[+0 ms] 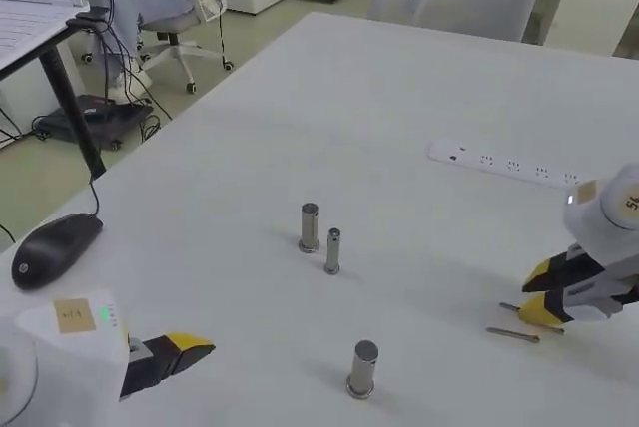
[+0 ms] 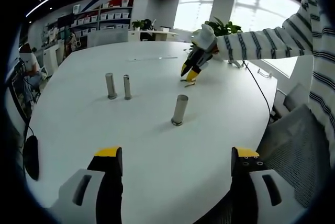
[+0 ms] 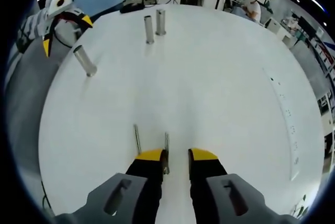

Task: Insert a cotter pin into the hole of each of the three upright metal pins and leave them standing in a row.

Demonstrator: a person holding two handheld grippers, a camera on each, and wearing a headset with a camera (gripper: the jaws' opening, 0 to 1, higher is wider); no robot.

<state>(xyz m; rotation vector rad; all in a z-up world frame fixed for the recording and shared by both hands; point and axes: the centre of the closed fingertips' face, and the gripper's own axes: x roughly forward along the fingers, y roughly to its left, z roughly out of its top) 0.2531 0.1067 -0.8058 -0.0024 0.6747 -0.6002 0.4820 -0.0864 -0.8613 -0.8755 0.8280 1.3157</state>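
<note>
Your white bench [image 1: 399, 118] holds three metal pins, all upright: a back pin [image 1: 310, 227] and a slimmer pin [image 1: 332, 250] close together, and a thick pin [image 1: 362, 369] apart from them. The thick pin is nearest your left gripper [image 1: 165, 355], whose fingers are spread wide. Your right gripper [image 1: 537, 293] sits low over the bench with its fingers slightly parted. One cotter pin [image 3: 166, 150] lies against a finger's inner edge, and a second cotter pin [image 3: 137, 139] lies just outside that finger.
</note>
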